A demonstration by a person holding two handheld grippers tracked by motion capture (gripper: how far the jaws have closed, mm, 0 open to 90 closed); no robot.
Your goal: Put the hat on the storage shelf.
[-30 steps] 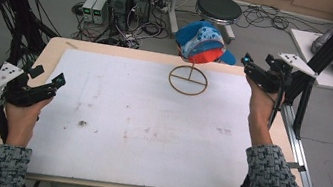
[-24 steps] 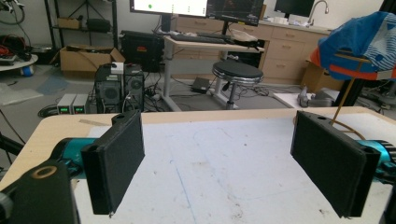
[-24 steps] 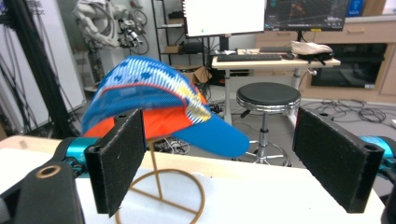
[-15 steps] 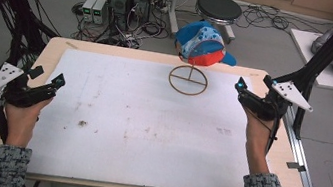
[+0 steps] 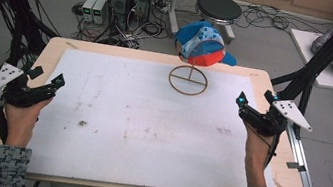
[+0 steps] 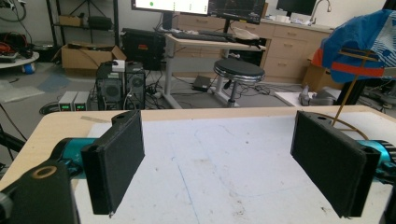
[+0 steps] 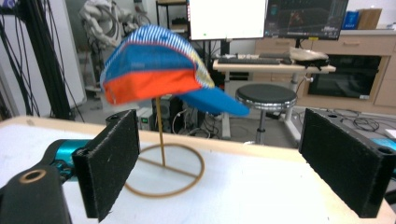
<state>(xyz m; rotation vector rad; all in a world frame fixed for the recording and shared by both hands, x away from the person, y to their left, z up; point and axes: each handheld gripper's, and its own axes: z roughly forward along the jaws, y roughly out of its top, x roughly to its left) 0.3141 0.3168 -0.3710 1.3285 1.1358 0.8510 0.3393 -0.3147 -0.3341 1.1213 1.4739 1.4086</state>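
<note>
A cap [image 5: 202, 43] sits on top of a thin stand [image 5: 188, 79], whose ring base rests on the white mat [image 5: 145, 120] near the middle of the surface's far edge. The cap is blue with an orange band, its brim pointing toward the right.

The left gripper [image 5: 44, 85] is held by the left hand [image 5: 22, 113] near the left edge of the surface [image 5: 49, 52], over the mat's left border. Its jaws are spread wide with nothing between them. In the left gripper view the cap [image 6: 369, 39] and its stand [image 6: 348, 100] appear far off, beyond the right-hand jaw, well apart from this gripper [image 6: 219, 168].

The right gripper [image 5: 254, 103] is held by the right hand [image 5: 257, 148] near the right edge, level with the stand and to its right. Its jaws are also spread wide and empty. In the right gripper view the cap [image 7: 159, 65] is ahead and above the jaws, toward the left one, and the stand [image 7: 161, 135] rises just beyond that jaw; this gripper [image 7: 219, 163] is near the cap but not touching it.
</note>
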